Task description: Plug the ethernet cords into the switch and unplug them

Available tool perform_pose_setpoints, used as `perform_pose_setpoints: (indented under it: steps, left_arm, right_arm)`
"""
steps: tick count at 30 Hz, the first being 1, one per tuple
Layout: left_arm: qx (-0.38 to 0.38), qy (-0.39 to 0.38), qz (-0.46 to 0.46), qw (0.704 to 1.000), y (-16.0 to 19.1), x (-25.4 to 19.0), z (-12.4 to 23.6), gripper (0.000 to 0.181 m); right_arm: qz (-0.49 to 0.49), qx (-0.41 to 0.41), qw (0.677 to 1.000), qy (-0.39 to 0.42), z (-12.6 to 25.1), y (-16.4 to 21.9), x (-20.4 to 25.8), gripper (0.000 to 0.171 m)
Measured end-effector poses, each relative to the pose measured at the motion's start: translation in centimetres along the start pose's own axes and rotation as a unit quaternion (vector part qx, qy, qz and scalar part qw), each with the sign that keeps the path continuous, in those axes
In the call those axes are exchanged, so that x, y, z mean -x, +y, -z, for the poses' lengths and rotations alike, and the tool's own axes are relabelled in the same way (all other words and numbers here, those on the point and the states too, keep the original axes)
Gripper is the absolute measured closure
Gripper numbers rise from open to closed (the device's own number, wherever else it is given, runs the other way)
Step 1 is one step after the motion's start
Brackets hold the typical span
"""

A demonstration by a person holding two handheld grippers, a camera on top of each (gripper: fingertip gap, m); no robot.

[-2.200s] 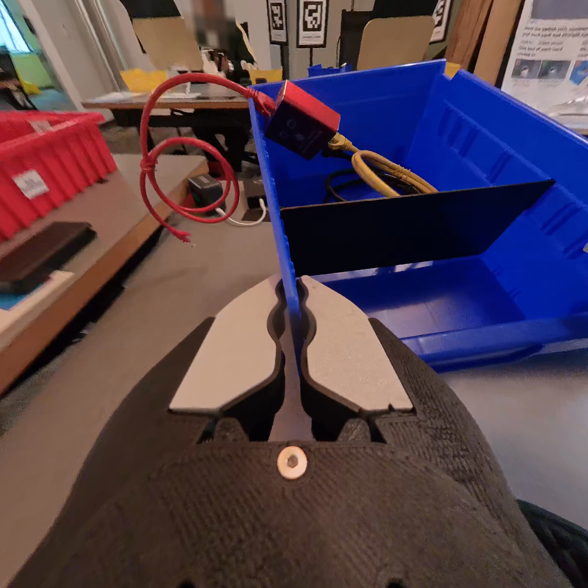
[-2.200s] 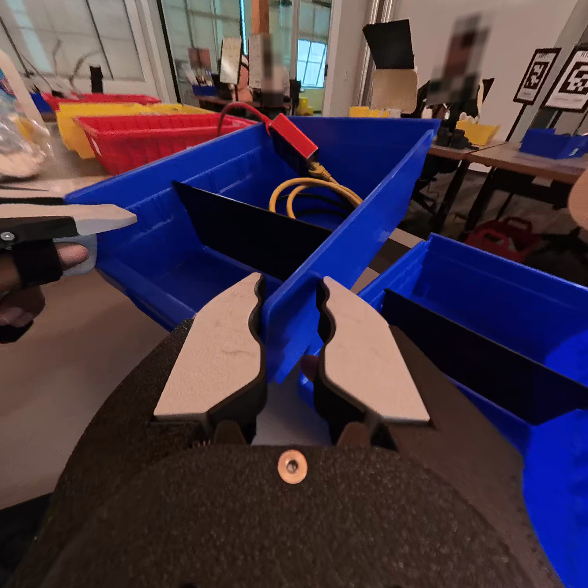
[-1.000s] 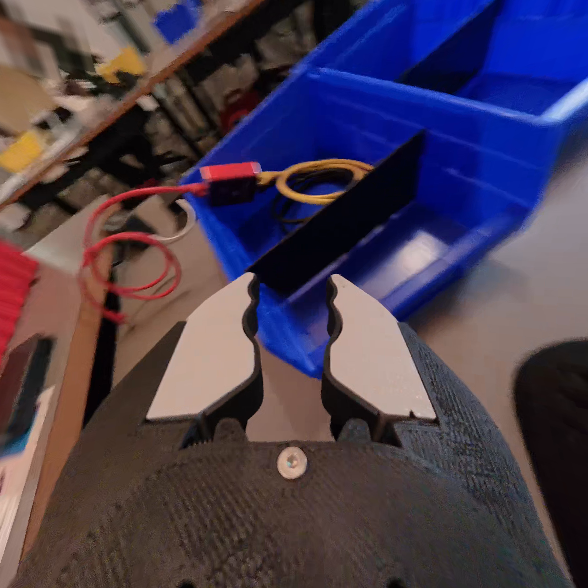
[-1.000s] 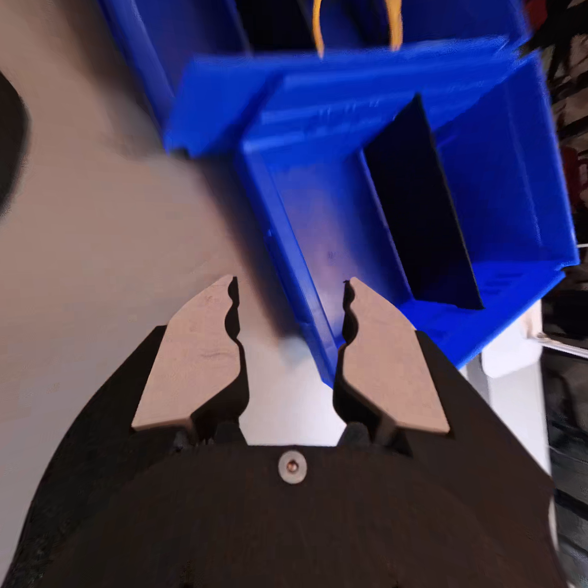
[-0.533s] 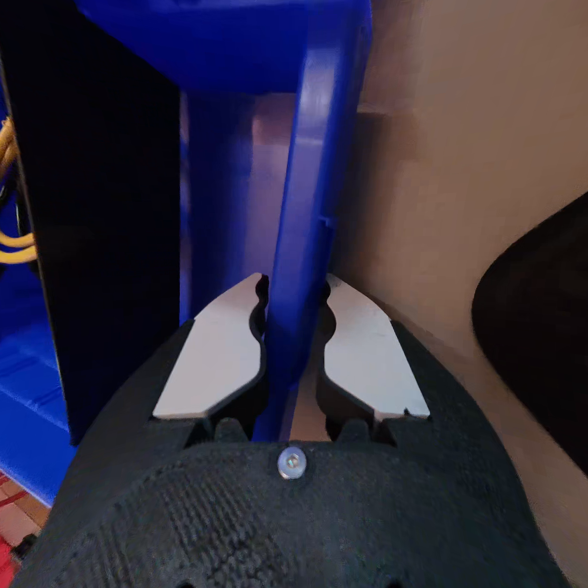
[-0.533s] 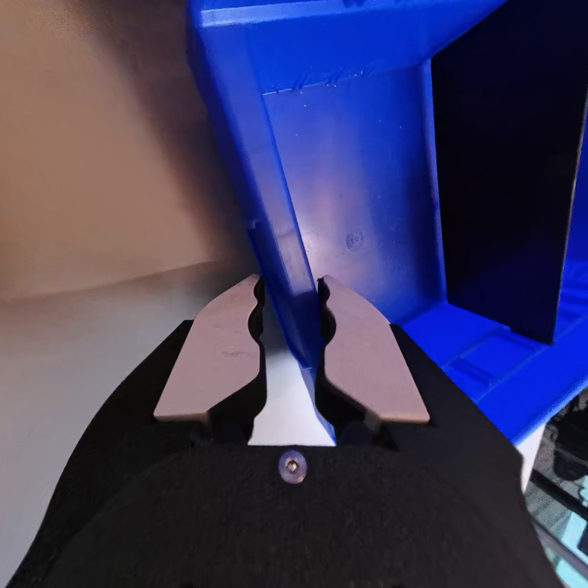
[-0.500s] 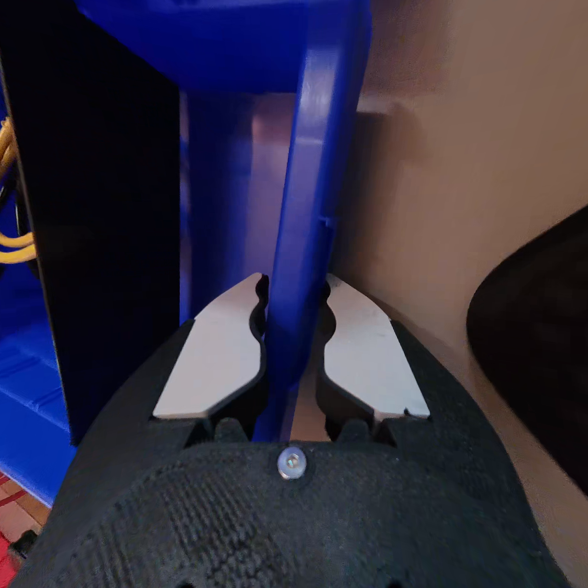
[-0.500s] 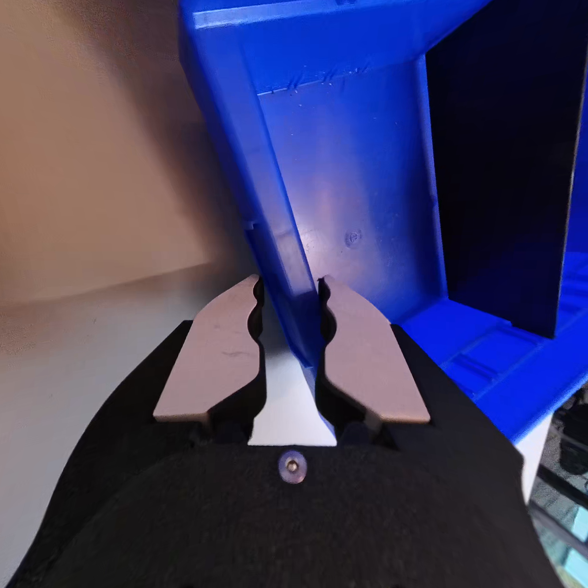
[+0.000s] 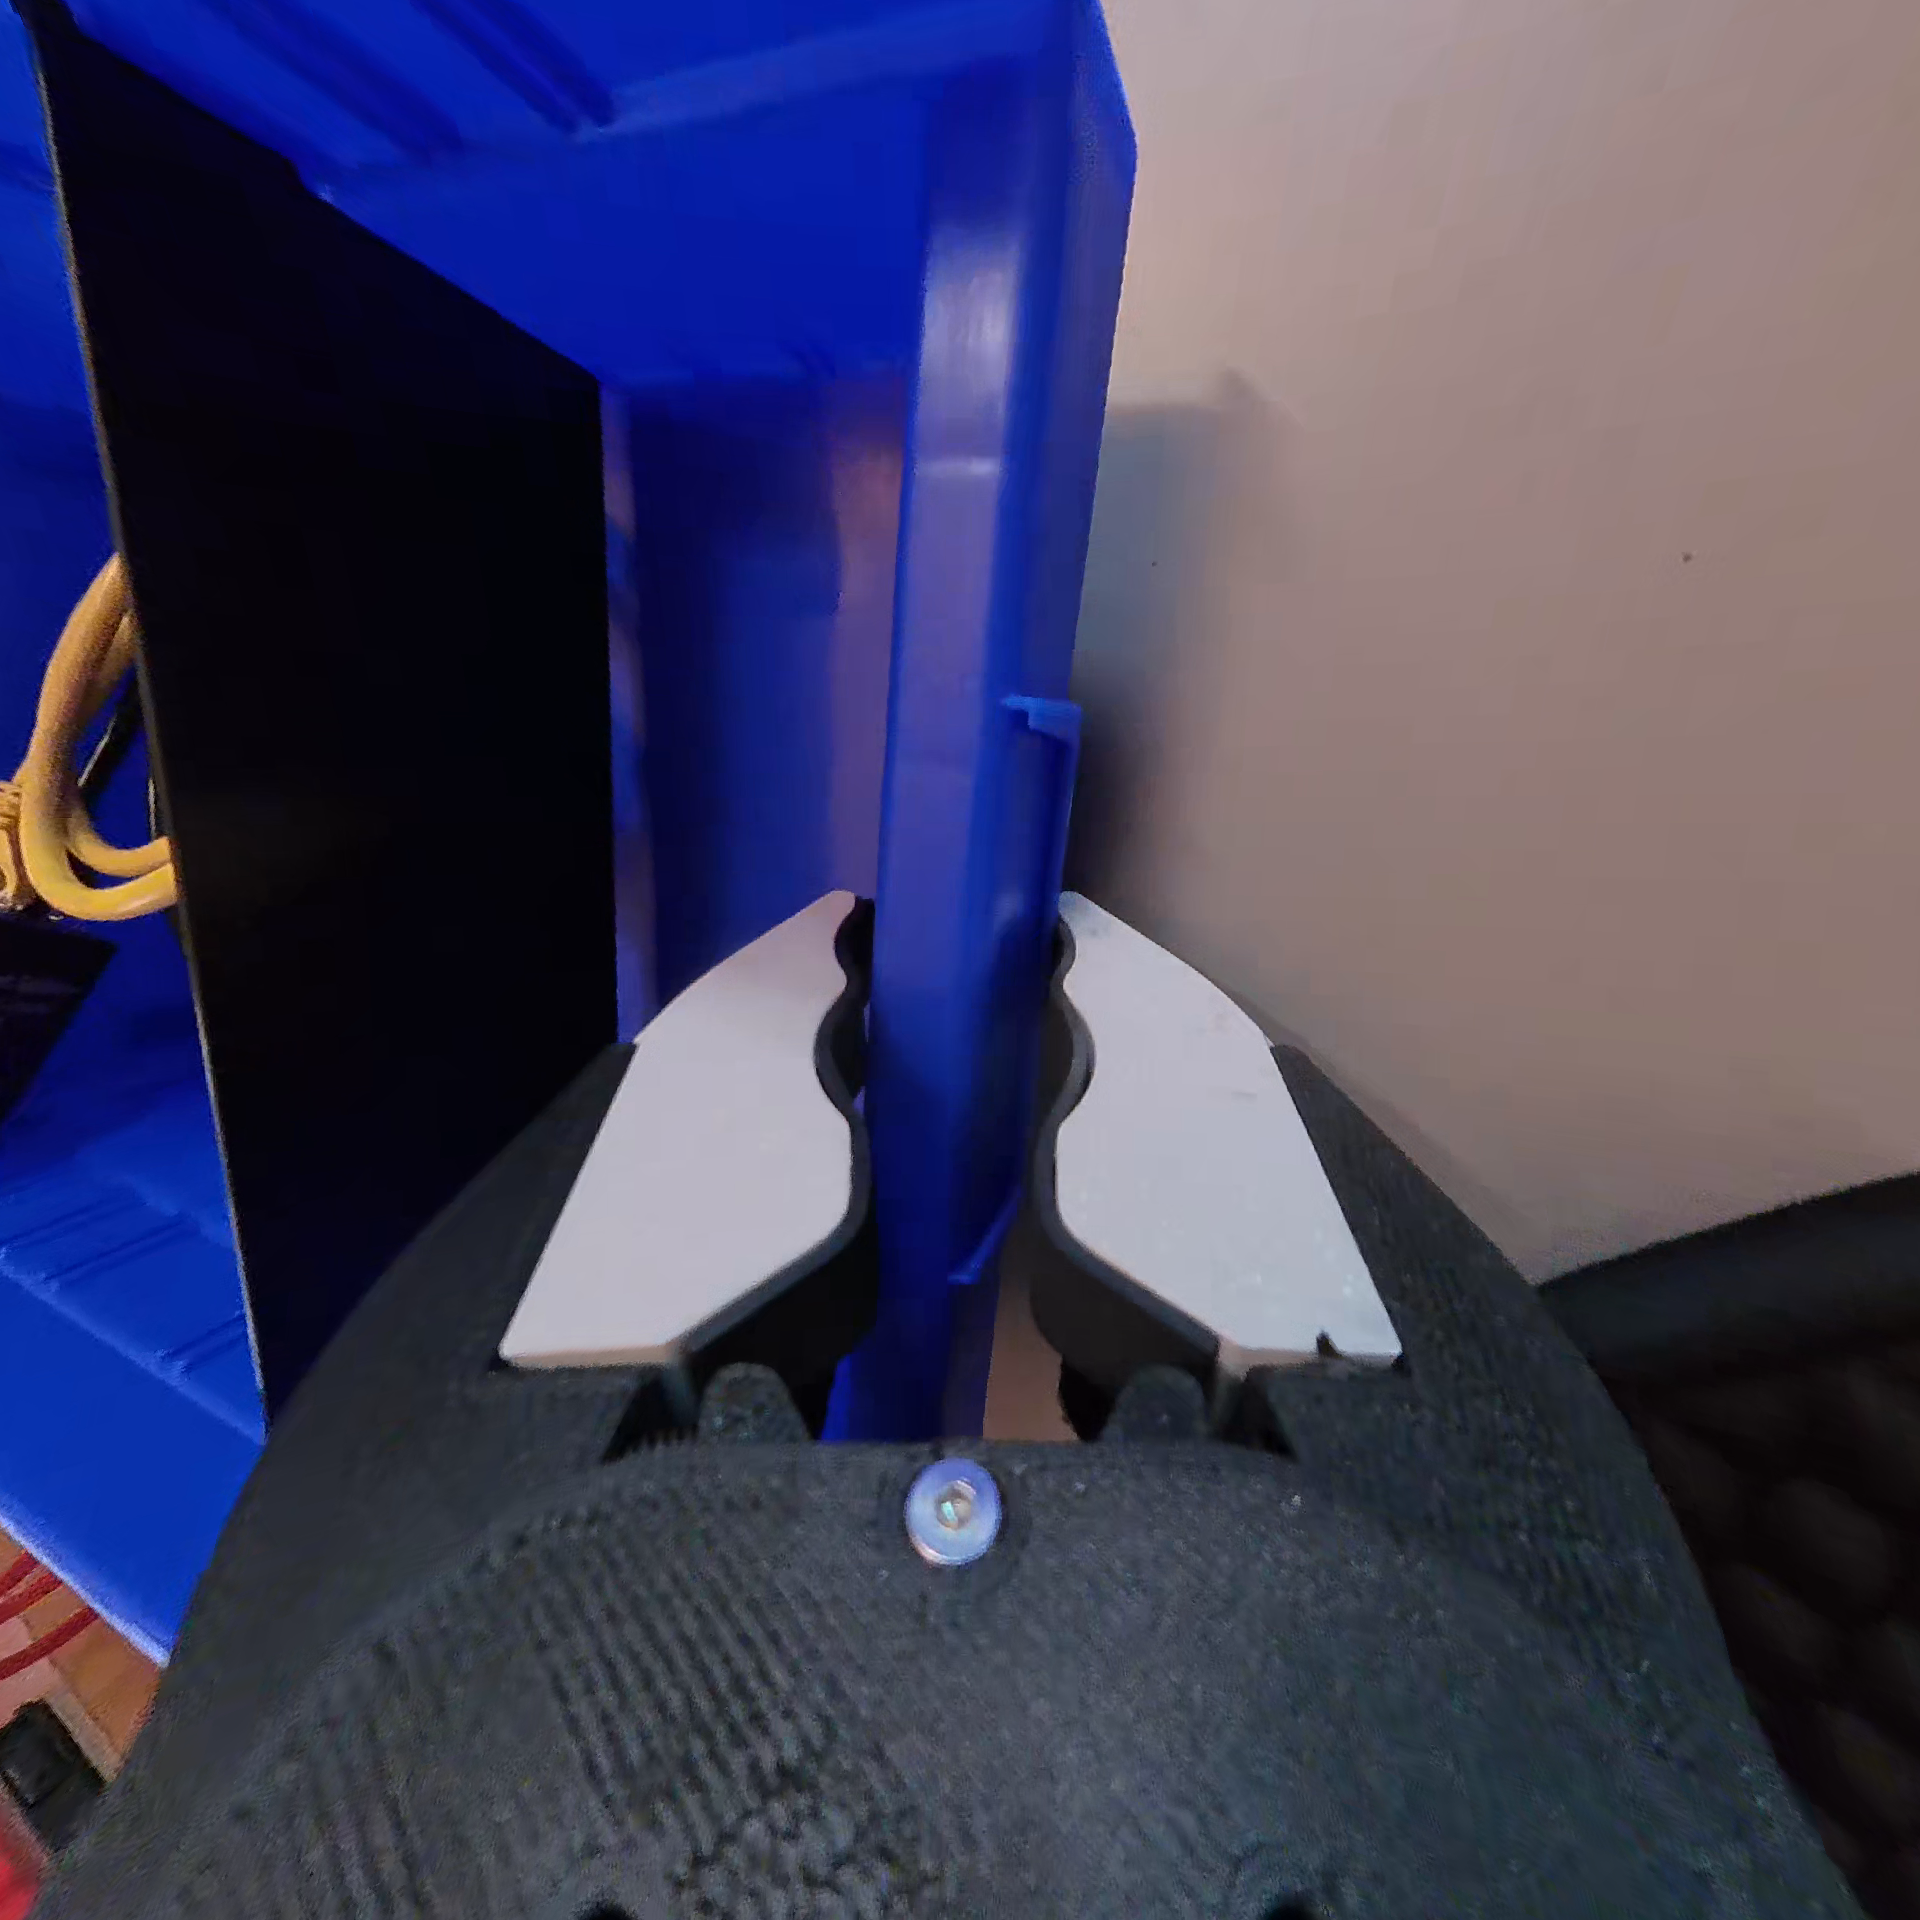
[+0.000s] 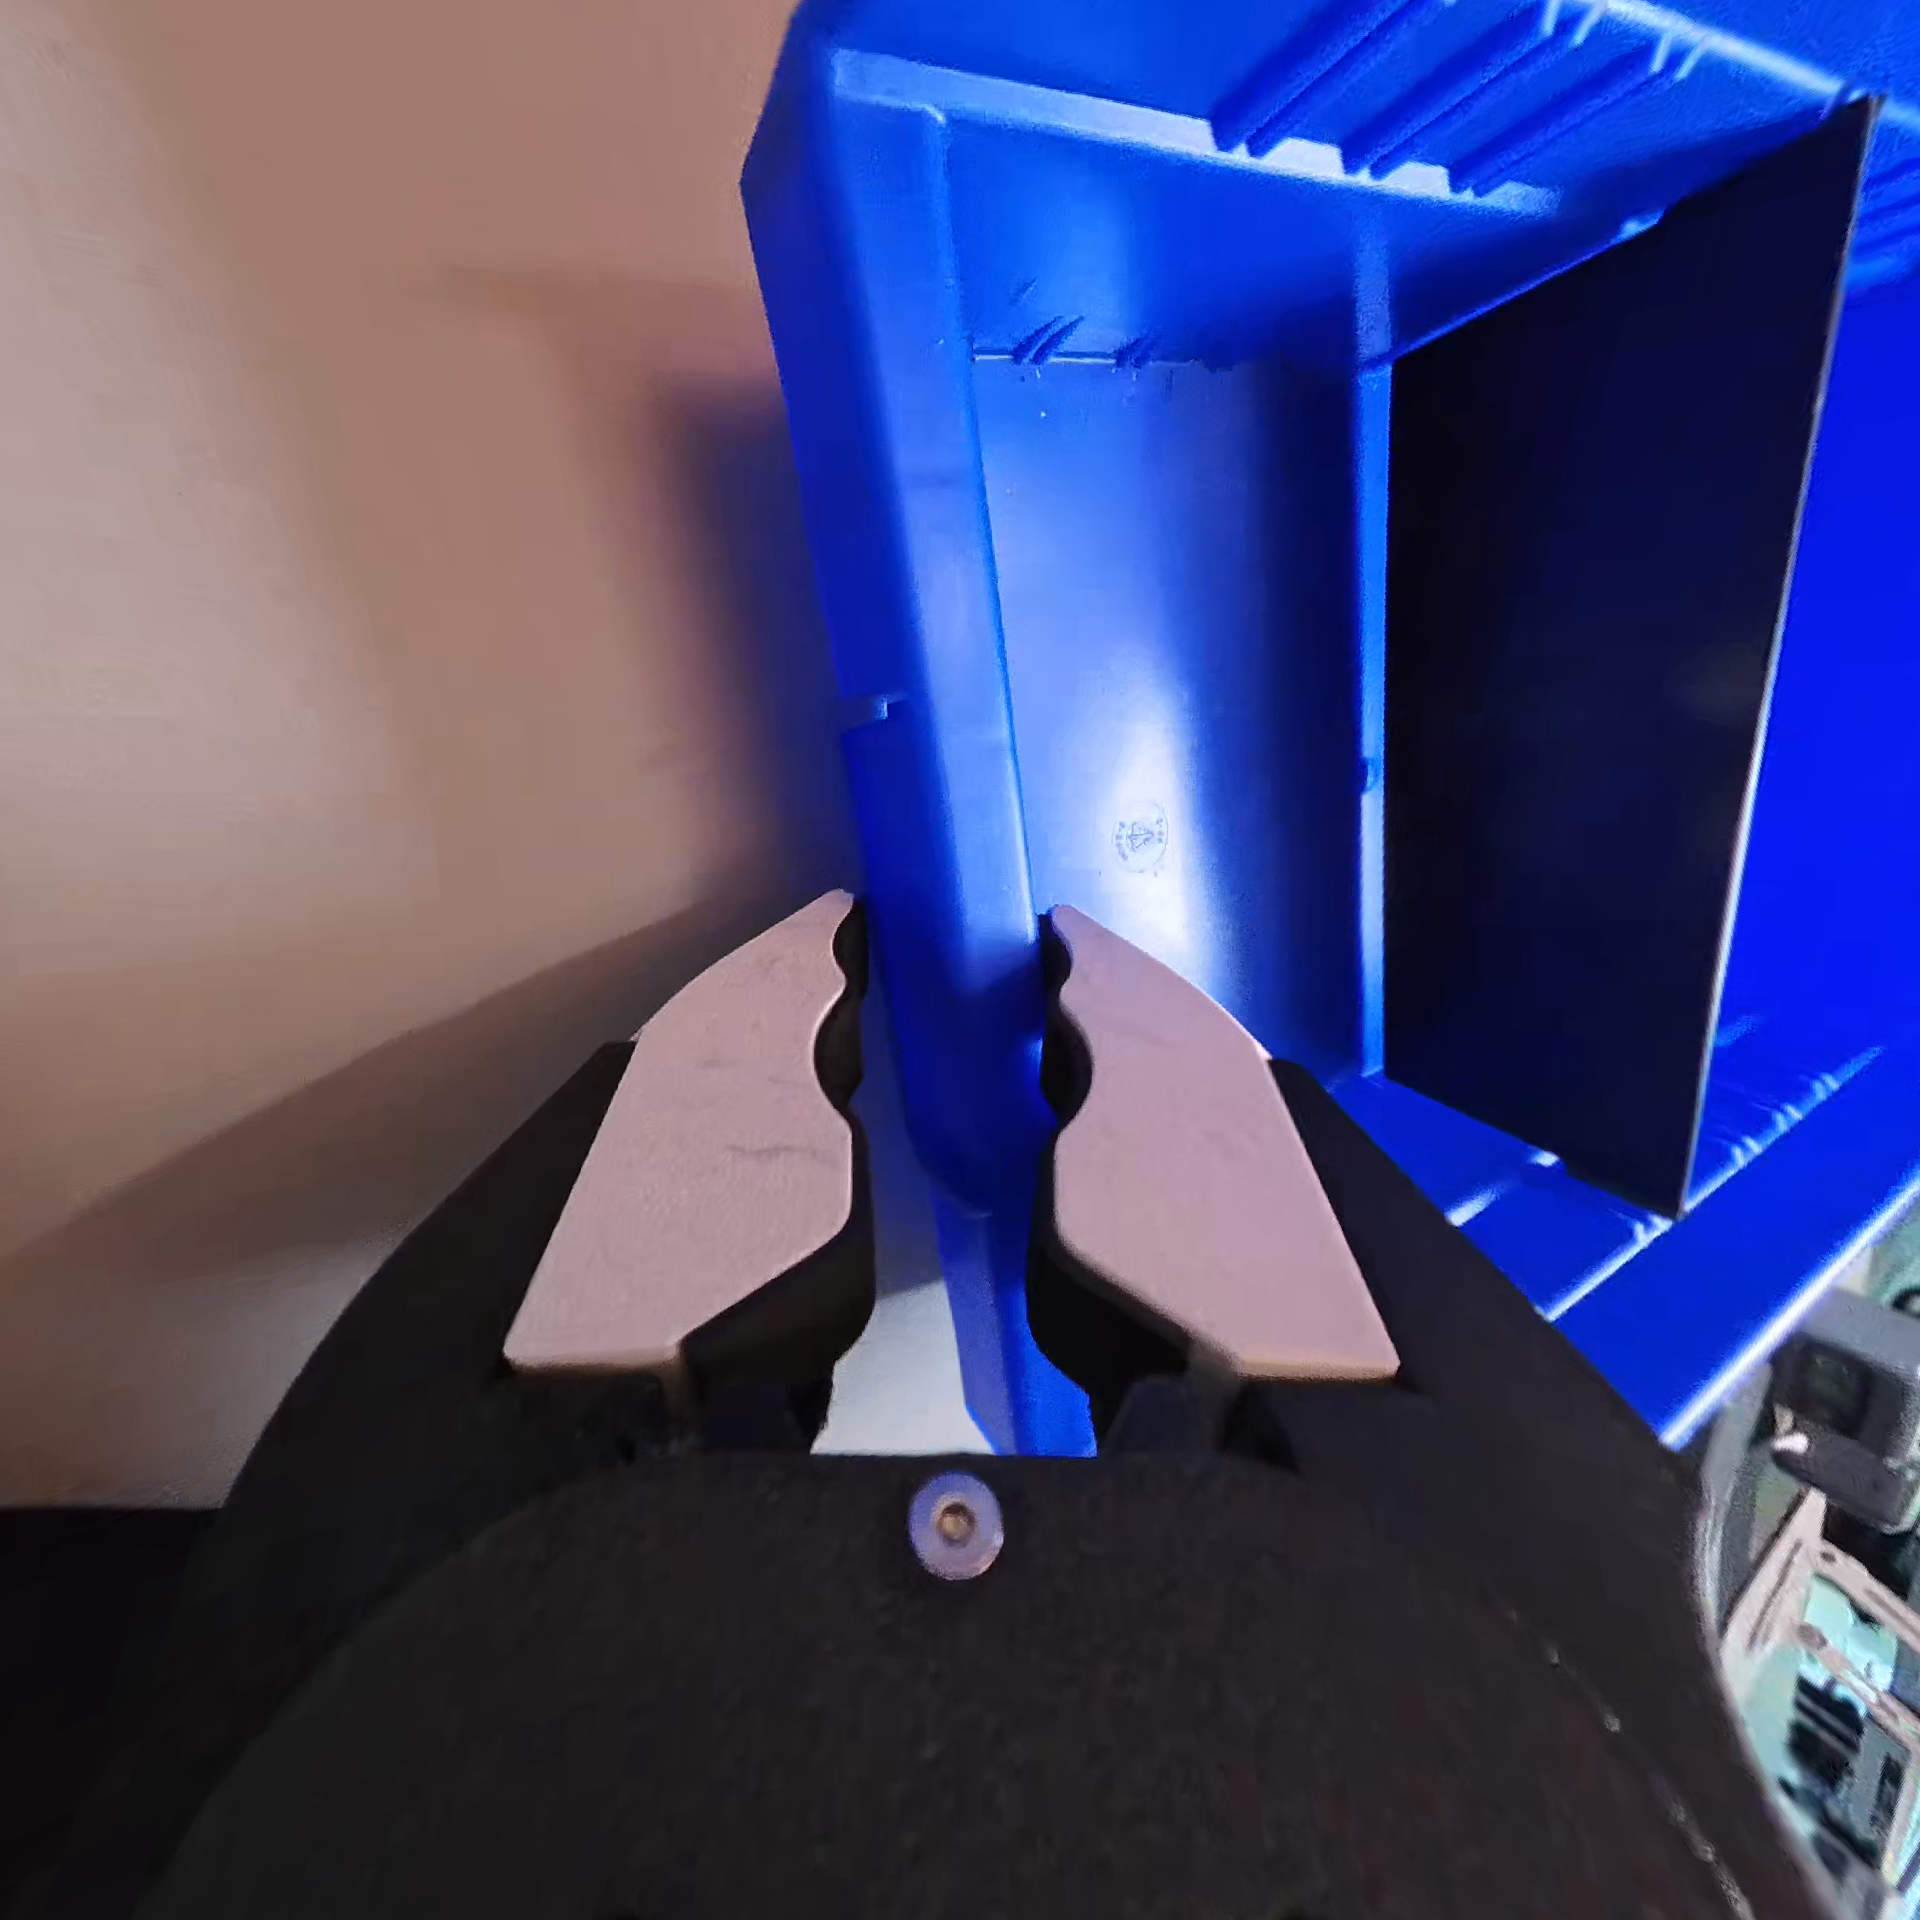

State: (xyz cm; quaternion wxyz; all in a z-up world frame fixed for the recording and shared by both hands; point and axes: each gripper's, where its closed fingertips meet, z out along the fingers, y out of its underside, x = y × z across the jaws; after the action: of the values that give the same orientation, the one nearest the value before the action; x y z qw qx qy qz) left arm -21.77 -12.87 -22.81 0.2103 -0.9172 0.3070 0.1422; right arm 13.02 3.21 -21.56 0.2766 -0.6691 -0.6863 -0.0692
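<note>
Bin wall clamped by both grippers, no plugging done yet.
Left gripper and right gripper are each closed on the blue bin rim; yellow ethernet cords are seen inside it, switch not visible.

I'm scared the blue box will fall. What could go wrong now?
The left gripper and right gripper each pinch only the thin wall of the blue bin, so it might slip or tilt. If it tips, the yellow cord behind the black divider could slide around.
</note>
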Motion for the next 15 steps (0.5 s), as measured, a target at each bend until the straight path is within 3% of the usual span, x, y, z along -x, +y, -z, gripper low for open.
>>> perform_pose_setpoints:
  steps: [9,15]
  left_arm:
    - [-0.013,-0.012,-0.002,1.0,-0.8,1.6,-0.9,0.15]
    - [-0.03,-0.042,-0.026,0.998,-0.9,3.6,-1.6,0.149]
  right_arm:
    - [-0.096,-0.009,0.995,0.03,-1.8,2.1,-5.2,0.134]
    - [-0.173,-0.186,0.967,-0.001,2.7,-3.8,-5.4,0.133]
